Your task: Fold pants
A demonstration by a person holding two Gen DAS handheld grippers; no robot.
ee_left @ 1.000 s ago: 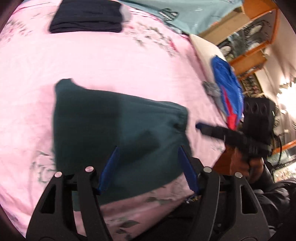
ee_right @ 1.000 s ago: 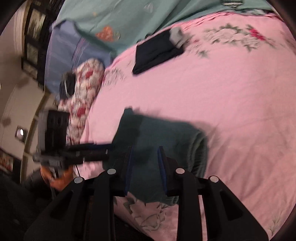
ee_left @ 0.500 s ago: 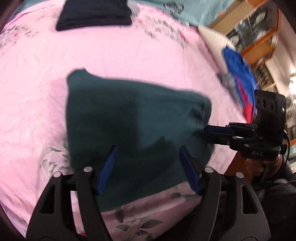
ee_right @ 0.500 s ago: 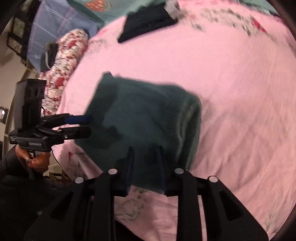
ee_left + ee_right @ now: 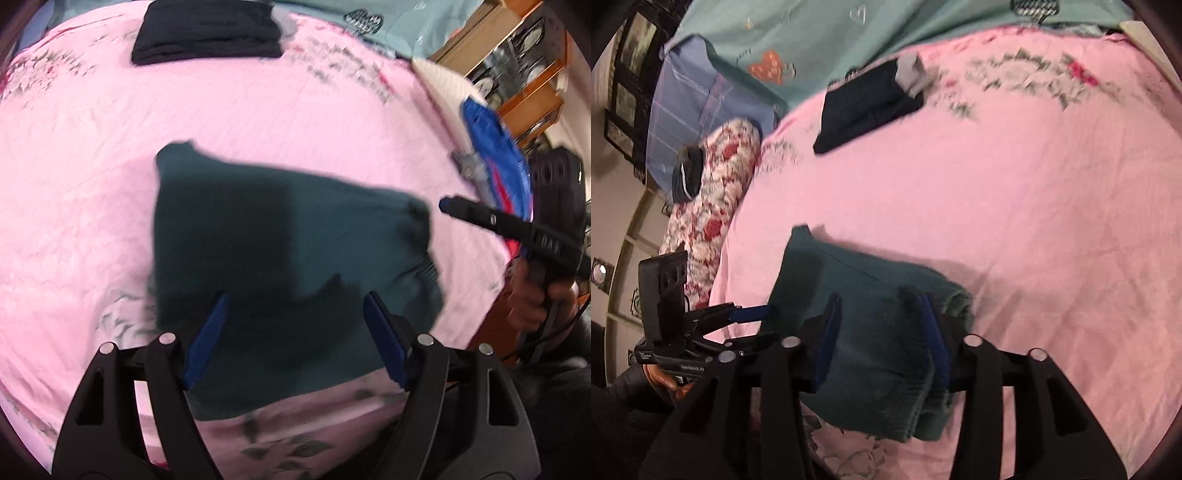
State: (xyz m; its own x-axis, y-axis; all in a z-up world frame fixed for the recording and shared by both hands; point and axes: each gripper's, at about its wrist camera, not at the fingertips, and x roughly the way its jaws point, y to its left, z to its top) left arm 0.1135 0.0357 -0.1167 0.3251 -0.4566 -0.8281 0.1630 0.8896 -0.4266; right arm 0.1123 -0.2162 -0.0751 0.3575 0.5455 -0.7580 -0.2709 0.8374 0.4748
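The dark teal pants (image 5: pixel 280 258) lie folded into a thick rectangle on the pink floral bedsheet (image 5: pixel 258 110), near the front edge of the bed. My left gripper (image 5: pixel 295 314) is open and empty, hovering over the near edge of the pants. My right gripper (image 5: pixel 879 325) is open, its blue pads either side of the pants (image 5: pixel 871 317) near the rolled waistband end. In the left wrist view the right gripper (image 5: pixel 454 206) shows at the pants' right end. In the right wrist view the left gripper (image 5: pixel 753 321) shows at their left end.
A folded dark navy garment (image 5: pixel 210 33) lies at the far side of the bed. A teal blanket (image 5: pixel 849 37), a floral pillow (image 5: pixel 713 177) and a blue-red cloth (image 5: pixel 495 166) lie around the bed's edges. Wooden shelves (image 5: pixel 524 74) stand at right.
My right gripper has opened wider and moved back from the pants' right end. Both cameras have shifted slightly; the pants stay folded in place.
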